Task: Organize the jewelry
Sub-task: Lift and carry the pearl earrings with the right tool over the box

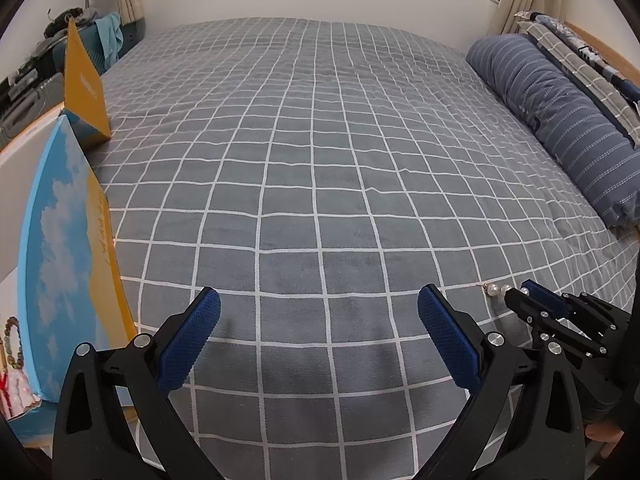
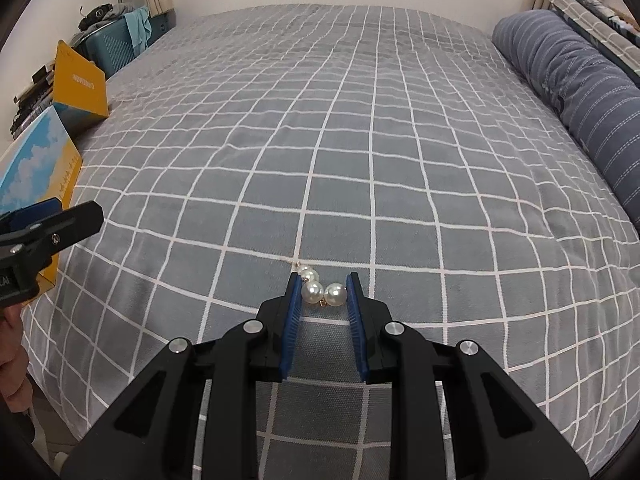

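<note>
Right hand-held gripper (image 2: 322,292): jaws closed onto pearl jewelry (image 2: 323,291) — pads touched the pearls.
Pearl jewelry: lay on the checked bed (image 2: 360,140).
Left hand-held gripper (image 1: 319,312): jaws wide apart — empty.

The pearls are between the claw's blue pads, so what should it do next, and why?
Probably lift a little. The right claw looks closed around the pearls, which still lie on the bedspread. The box holding other beads sits left, so they likely go there once raised.
</note>
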Available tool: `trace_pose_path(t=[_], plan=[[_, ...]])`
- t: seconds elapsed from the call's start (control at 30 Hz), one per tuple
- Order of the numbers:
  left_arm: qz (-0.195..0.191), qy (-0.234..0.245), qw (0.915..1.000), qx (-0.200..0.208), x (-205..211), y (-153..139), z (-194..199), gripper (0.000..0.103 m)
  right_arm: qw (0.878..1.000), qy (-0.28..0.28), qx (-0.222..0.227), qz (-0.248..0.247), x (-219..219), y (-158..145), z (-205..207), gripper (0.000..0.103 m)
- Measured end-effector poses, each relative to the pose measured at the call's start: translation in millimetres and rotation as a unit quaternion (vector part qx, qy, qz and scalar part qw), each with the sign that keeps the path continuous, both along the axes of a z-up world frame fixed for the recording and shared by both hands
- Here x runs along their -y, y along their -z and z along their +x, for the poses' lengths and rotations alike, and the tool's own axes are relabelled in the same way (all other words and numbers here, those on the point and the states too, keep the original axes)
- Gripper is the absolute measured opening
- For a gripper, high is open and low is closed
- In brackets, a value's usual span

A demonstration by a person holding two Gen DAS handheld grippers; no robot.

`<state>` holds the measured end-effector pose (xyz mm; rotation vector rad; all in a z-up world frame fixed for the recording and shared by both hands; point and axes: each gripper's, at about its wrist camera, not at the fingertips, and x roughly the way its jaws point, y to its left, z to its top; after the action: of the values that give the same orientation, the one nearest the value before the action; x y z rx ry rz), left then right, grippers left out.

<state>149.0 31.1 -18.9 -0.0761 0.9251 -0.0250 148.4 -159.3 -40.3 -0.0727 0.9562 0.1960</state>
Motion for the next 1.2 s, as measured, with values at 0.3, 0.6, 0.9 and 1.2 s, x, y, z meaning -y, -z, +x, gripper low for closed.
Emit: trace_pose_path(t=[0.3,0.6,0.9,1.2], plan=[[-0.005,0.001,1.0,0.005,-1,-10,-2,0.097,1.0,0.002,0.013,0.005,0,-15,0,0.022],[-0.013,0.003,0.9996,0.023,0,-32,-6,0.097,0.999,0.005,0.028,0.015,2,-34,2,0.022],[-0.007,-0.014,0.9995,0.026,-2,-57,-6,0.097,0.999,0.002,0.042,0.028,-6,-67,11,0.022],[-0.007,-0.033,0.9984,0.046,-18,-92,-12,0.097,0.997,-0.019,0.062,0.032,-36,-107,19,0.022]])
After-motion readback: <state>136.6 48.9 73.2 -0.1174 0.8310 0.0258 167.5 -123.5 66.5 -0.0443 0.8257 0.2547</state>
